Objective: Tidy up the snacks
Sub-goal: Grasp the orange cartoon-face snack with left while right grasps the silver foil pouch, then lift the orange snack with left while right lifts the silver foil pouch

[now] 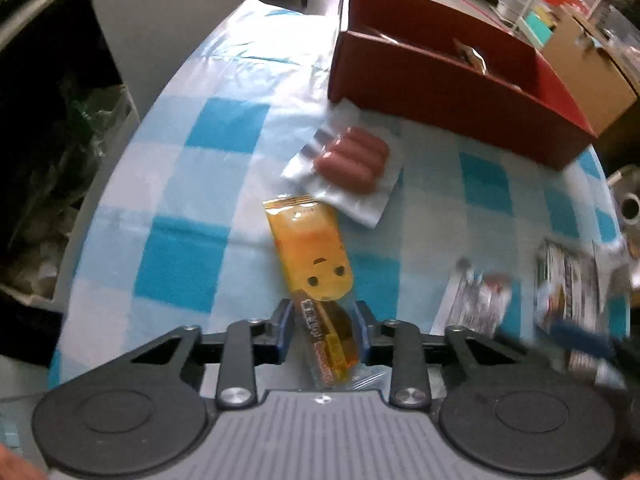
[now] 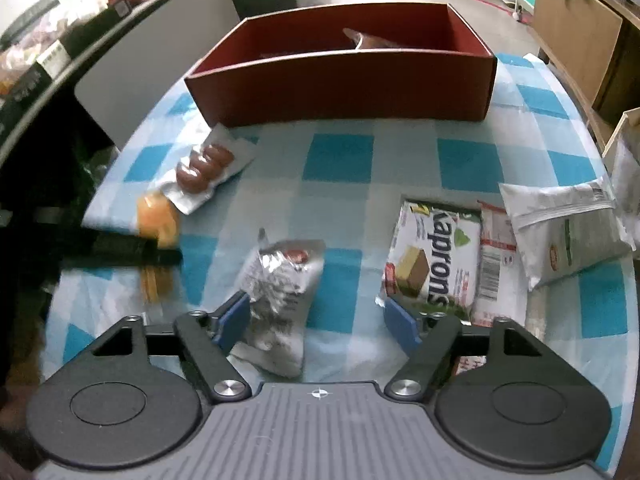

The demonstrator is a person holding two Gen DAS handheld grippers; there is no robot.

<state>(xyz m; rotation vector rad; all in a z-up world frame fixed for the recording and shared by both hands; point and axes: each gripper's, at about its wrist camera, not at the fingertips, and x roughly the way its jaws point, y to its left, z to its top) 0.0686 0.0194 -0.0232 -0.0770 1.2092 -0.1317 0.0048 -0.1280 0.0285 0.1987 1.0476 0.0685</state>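
My left gripper (image 1: 322, 330) has its blue pads on either side of the lower end of an orange snack packet (image 1: 316, 264) with a cartoon face; the jaws are narrow and appear closed on it. A sausage pack (image 1: 352, 160) lies just beyond it. My right gripper (image 2: 318, 322) is open wide, low over the table. A crumpled silver packet (image 2: 280, 280) lies against its left pad, and a green-and-white wafer pack (image 2: 436, 256) sits by its right pad. The red box (image 2: 340, 84) stands at the far side with a few packets inside. The left gripper also shows blurred in the right wrist view.
The table has a blue-and-white checked cloth (image 2: 340, 160). A red-and-white packet (image 2: 496, 256) and a white pouch (image 2: 568, 220) lie at the right. A cardboard box (image 1: 592, 64) stands behind the red box. Dark shelving and clutter lie off the table's left edge.
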